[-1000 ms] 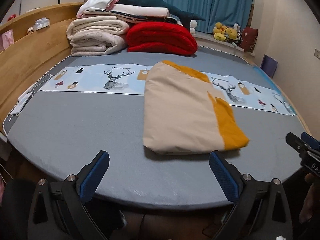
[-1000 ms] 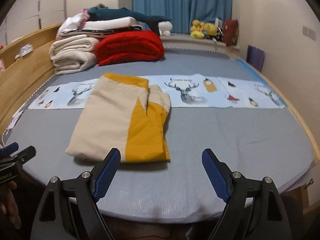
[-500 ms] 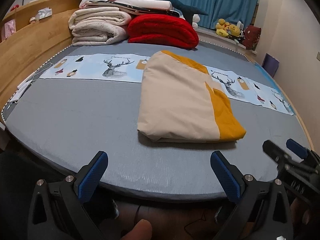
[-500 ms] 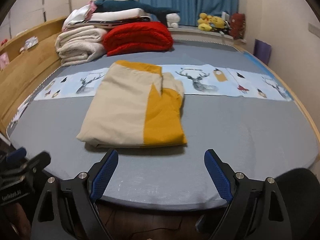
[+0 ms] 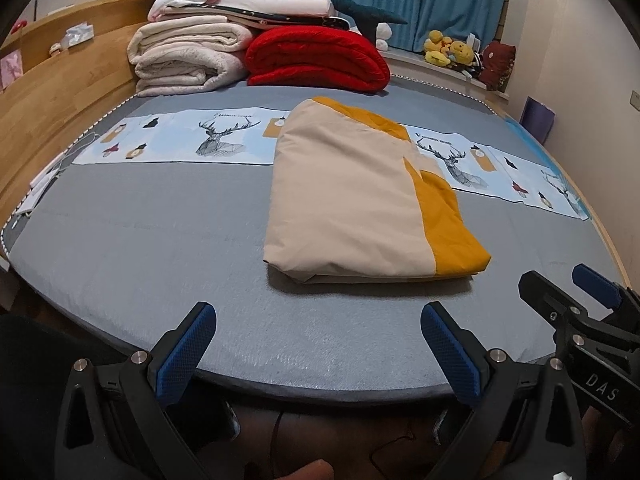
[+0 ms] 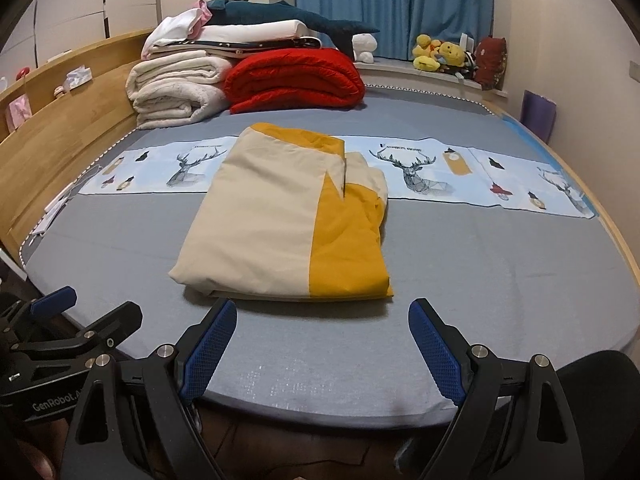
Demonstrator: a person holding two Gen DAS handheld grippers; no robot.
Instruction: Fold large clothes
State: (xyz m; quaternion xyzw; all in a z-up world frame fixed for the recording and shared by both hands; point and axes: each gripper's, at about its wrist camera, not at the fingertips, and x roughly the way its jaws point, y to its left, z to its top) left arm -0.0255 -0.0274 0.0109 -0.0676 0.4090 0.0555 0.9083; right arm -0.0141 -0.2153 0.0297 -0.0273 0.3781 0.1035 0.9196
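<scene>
**Resting folded: one large garment, both tools clear**

Item 1. Garment (image 5: 352,196), cream with mustard panels. Lies flat on the bed (image 5: 140,248), centred toward the near edge, its far end overlapping the deer-print strip (image 5: 224,142). Condition: folded into a compact, thick rectangle of several layers. Near edge tidy and square; in the right wrist view the far right corner (image 6: 360,176) is looser, with a flap standing up and a bunched layer beside it.

Item 2. Left hand-held gripper (image 5: 320,344). Jaws spread wide, empty, hovering over the bed's near edge, short of the garment and not touching it.

Item 3. Right hand-held gripper (image 6: 322,344). Jaws likewise wide, empty, just short of the garment's near edge.

Item 4. Stack of blankets (image 5: 256,52), at the head of the bed, well apart from the work.

Progress, as judged: folding appears essentially complete. Remaining, if anything: smoothing the untidy right corner, or one more half-fold, or moving the bundle aside.
</scene>
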